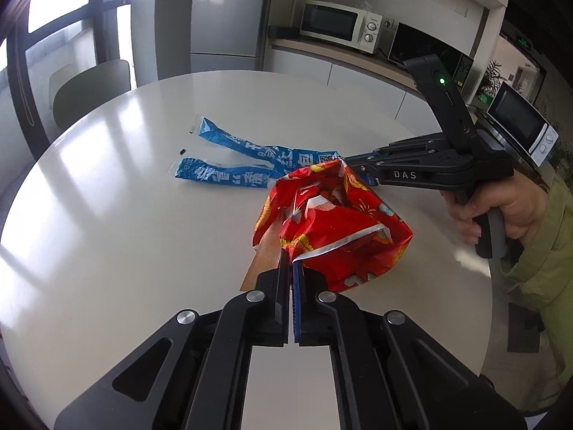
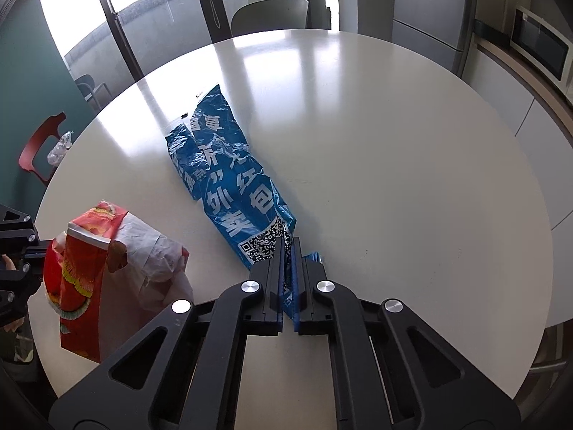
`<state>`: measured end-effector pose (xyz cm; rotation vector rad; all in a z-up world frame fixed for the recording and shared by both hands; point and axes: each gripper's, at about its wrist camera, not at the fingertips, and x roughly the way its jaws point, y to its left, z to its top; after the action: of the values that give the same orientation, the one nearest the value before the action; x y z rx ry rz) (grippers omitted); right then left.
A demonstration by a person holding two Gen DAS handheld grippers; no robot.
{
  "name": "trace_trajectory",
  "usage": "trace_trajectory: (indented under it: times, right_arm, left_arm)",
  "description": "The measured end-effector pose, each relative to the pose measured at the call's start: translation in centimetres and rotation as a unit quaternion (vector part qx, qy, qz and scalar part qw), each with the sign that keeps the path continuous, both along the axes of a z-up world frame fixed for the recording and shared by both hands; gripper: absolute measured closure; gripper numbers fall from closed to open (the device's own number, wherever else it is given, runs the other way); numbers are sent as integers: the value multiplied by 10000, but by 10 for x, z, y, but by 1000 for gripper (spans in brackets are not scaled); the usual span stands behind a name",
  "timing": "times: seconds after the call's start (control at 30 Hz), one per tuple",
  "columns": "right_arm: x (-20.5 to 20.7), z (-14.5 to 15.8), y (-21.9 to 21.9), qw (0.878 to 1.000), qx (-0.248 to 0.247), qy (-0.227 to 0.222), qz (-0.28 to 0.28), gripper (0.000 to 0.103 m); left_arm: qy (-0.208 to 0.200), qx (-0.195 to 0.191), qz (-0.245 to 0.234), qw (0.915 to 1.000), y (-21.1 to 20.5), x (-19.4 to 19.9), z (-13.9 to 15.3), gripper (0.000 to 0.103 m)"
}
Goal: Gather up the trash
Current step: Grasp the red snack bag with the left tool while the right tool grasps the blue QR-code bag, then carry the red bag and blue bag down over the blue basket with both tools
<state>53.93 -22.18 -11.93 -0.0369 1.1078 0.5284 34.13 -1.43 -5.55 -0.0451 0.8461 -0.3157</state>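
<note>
Left gripper (image 1: 292,268): I see its jaws closed tight on the near edge of the red bag (image 1: 333,222), pinching a white-trimmed fold.
Red bag: it is crumpled and open-mouthed, standing on the table (image 1: 143,251) just in front of my left tool; from the right wrist view it sits at the table's left edge with white paper showing inside.
Right gripper (image 2: 288,247): its jaws are closed on the near end of the blue bag (image 2: 229,179), by the QR code.
Blue bag: it lies flat on the table, stretching away from my right tool toward the window; its two handle strips reach farthest out.
Bags together: the blue one runs just behind the red one; I can't tell whether they touch.
Hand (image 1: 501,211): it grips the right tool's handle, with a green sleeve (image 1: 548,268) behind it.
</note>
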Motion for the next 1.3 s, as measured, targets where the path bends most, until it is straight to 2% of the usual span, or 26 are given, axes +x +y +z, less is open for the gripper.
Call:
trace_trajectory:
  times: [0.17,0.4,0.53,0.97,1.3]
  right_arm:
    - [-24,18,-8,9989,343,-181,-261,101]
    - [-67,44,-13,9969,425,-353,-557,101]
    - [-96,58,-14,9951,664,-375,-630,101]
    - [-211,96,-2,9900,629,-949,-830,101]
    - [-292,113,5,9850,908,-1205,-836,101]
  left_arm:
    - [-93,-190,312,9993,10,-29,12,103]
    - [-240,-298,575,9976,18,-68,27,103]
    - [-264,-372,679,9966,26,-91,30,103]
    - [-549,-547,1031,9916,37,-179,24,103]
    - [-582,-530,1085,9910,36,-237,11,103]
